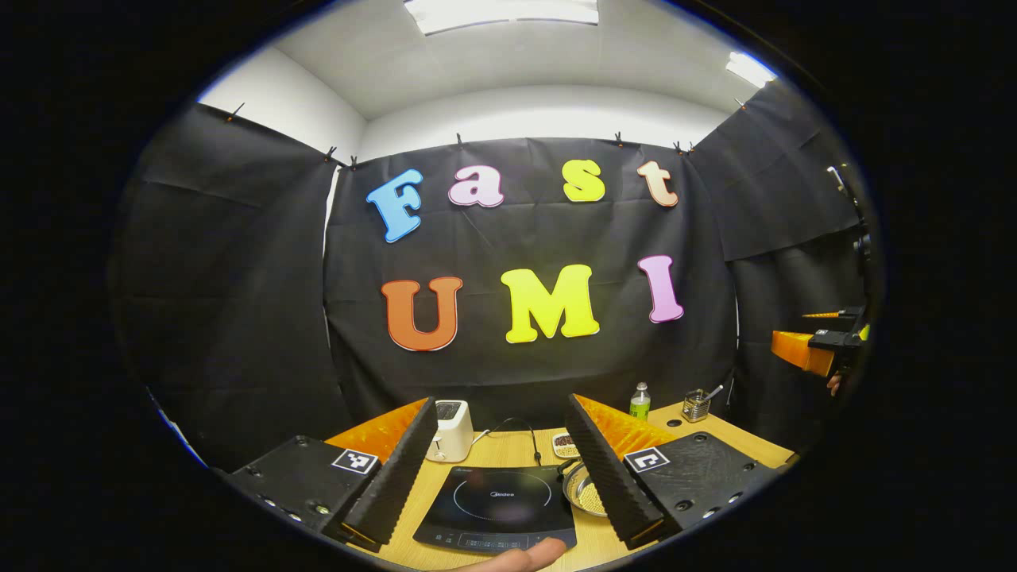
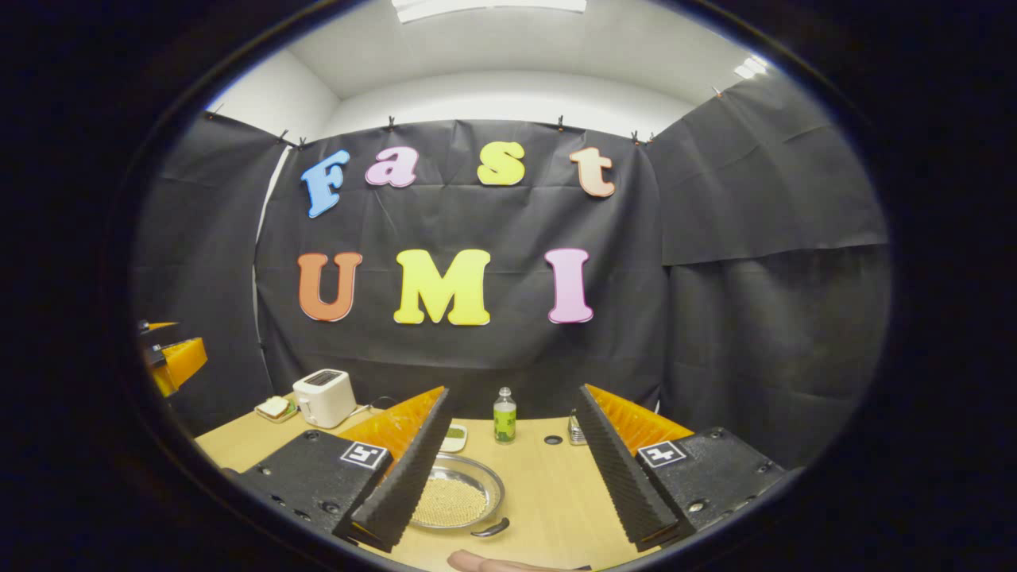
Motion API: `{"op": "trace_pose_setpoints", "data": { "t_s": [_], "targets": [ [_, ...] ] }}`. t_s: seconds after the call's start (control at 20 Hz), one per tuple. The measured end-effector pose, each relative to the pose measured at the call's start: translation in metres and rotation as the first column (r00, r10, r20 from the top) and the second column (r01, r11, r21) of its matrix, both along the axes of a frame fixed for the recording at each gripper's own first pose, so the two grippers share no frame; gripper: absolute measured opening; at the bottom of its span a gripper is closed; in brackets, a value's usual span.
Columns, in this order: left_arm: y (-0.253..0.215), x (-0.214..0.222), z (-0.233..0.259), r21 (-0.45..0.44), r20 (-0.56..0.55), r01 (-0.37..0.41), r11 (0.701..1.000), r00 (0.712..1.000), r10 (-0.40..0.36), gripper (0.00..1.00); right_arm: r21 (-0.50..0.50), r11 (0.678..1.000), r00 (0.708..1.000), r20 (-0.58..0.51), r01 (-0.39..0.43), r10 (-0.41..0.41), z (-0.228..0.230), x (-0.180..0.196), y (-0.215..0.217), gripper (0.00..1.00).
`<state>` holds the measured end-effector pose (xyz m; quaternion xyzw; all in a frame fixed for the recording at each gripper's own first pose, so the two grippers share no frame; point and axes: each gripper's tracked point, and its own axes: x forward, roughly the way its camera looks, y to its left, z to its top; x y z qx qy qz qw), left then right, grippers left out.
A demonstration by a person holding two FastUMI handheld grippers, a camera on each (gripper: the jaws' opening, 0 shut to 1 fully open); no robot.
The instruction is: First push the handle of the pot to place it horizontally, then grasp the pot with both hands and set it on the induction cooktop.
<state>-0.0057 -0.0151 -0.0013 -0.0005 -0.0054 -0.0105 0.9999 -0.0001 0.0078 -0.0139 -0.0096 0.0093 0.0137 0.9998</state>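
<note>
Left gripper view shows the induction cooktop (image 1: 499,508); right, the whole pot (image 2: 457,501).

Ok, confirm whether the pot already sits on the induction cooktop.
No, the pot rests on the table beside the induction cooktop, whose top is bare.

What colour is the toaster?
The toaster is white or cream, clearest in the right gripper view.
</note>
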Motion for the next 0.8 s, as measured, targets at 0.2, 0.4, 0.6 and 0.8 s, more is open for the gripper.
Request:
{"op": "trace_pose_setpoints", "data": {
  "t_s": [0.2,0.4,0.6,0.8],
  "targets": [
    [-0.001,0.002,-0.009,0.005,-0.014,0.005,1.000,1.000,-0.005,0.97,-0.021,1.000,1.000,0.000,-0.006,0.006,-0.004,0.002,0.005,0.96],
    [0.003,0.007,-0.023,0.002,-0.036,-0.004,1.000,0.999,0.004,0.97,-0.022,1.000,1.000,-0.003,-0.019,0.019,-0.013,0.006,0.011,0.96],
    [0.010,0.008,-0.027,-0.009,-0.039,-0.012,1.000,0.999,0.012,0.97,-0.020,0.998,0.998,-0.020,-0.058,0.058,-0.025,0.013,0.022,0.94],
    [0.013,0.002,-0.031,-0.024,-0.034,-0.010,1.000,0.999,0.010,0.96,-0.029,0.995,0.994,-0.049,-0.099,0.098,-0.051,0.024,0.034,0.75]
  ]
}}
